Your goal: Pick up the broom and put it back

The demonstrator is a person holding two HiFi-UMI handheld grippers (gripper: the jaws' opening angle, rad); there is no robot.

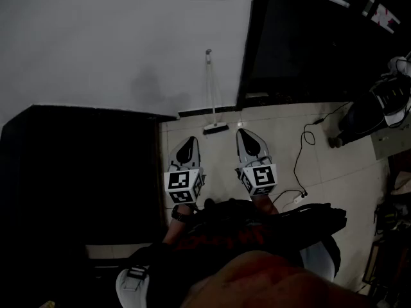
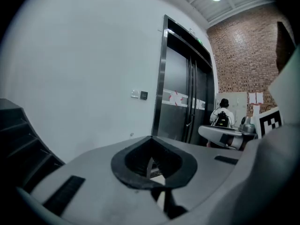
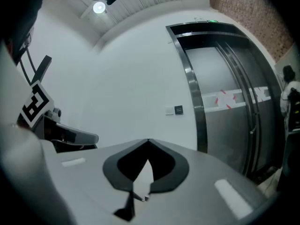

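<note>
The broom [image 1: 211,95] is being shown in the head view propped upright against the white wall [image 1: 115,43], its head resting on the pale tiled floor [image 1: 282,133] just beside the dark metal door frame [image 1: 247,50]. Its long axis is running nearly vertical, tilted only slightly. It is lying straight ahead of both grippers and apart from them, in line with the gap between the two. The left gripper [image 1: 188,141] and the right gripper [image 1: 243,133] are being held side by side and pointed towards the wall. The right tip is judged a shade nearer the broom's head, though the difference is slight. Both pairs of jaws are being pressed together, tip against tip, with nothing clamped between them (each gripper view is showing this plainly). The broom is being seen as a thin pale handle with a small loop or cap at the top and a narrow dark head at the bottom; finer detail is being lost in the dim picture. Since it is standing unaided, any fresh grasp is judged to call for jaws opened across the upright handle.
</note>
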